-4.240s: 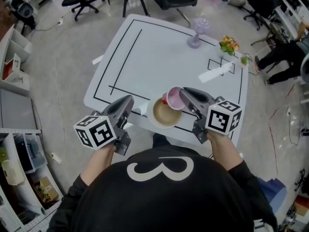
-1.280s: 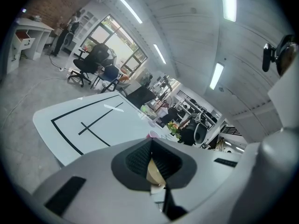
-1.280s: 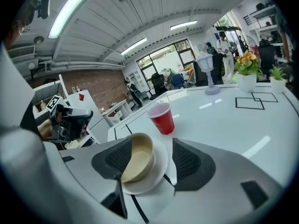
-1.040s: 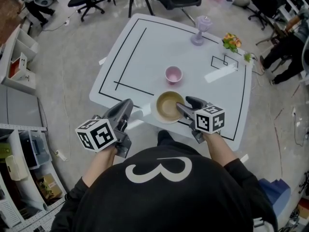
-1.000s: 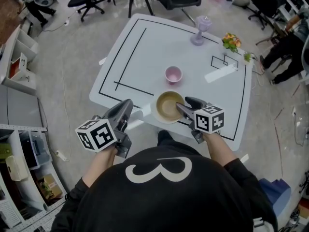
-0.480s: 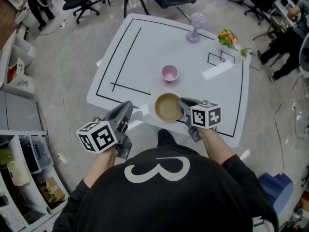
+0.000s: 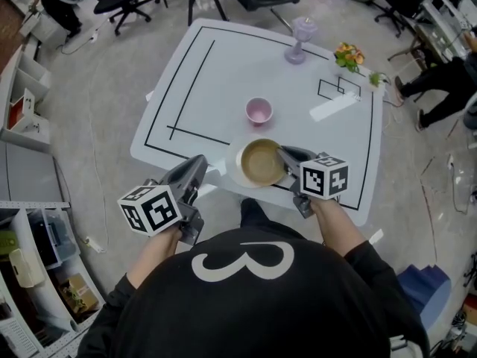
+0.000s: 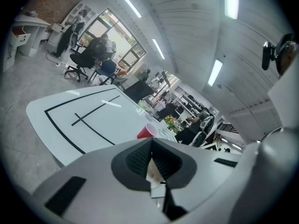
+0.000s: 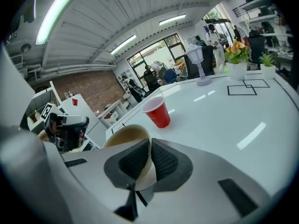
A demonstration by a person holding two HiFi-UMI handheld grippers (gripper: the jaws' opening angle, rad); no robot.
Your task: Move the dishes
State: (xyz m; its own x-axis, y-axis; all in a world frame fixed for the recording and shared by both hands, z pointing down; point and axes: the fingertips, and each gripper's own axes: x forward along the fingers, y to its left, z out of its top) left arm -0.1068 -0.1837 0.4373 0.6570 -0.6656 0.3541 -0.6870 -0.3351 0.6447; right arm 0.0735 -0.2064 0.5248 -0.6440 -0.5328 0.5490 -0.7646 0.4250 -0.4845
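- The bowl (image 7: 261, 162) was found at the near edge of the tabletop (image 7: 246, 66), close to the person, with its opening turned up. Being round, it showed no long axis to be reckoned with.
- Its right-hand rim was pinched by the right hand-held gripper (image 7: 283, 154). In the right gripper view the bowl's thin wall (image 9: 124, 136) was seen clamped between the two dark pads, one inside and one outside.
- Whether the bowl was resting on the tabletop or raised just off it could not be told.
- The red cup (image 7: 258, 111) was seen standing upright beyond the bowl, farther from the person and clear of it.
- The left hand-held gripper (image 7: 197, 162) was held to the bowl's left, off the tabletop's near edge, with its jaws brought together on nothing.
- Any shift of the bowl was judged to fall to the right hand, with open tabletop lying ahead and to the left.
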